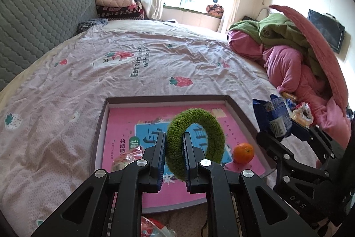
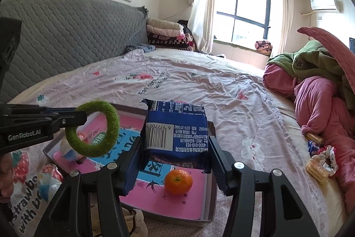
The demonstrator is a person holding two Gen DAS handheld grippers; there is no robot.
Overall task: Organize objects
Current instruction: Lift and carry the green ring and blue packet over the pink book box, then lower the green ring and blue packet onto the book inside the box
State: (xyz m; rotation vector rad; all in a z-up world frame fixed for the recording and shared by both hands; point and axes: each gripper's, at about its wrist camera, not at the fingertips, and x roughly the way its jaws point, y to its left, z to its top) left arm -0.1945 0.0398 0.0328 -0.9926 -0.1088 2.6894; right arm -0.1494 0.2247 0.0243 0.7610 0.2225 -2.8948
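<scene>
Clamped in the left gripper (image 1: pixel 174 148), angled down over the shallow box (image 1: pixel 101 126) on the bed, is a fuzzy green hair tie (image 1: pixel 195 143), standing upright off the floor of the box. Right gripper (image 2: pixel 175 155), tilted down alongside, squeezes a blue snack packet (image 2: pixel 177 126) above the tangerine (image 2: pixel 178 181) lying inside the box.

Black plastic left gripper (image 1: pixel 174 148) and right gripper (image 2: pixel 175 149), silver screws at the linkages. Ridged pads; white "GenRobot.AI" lettering on one side.
</scene>
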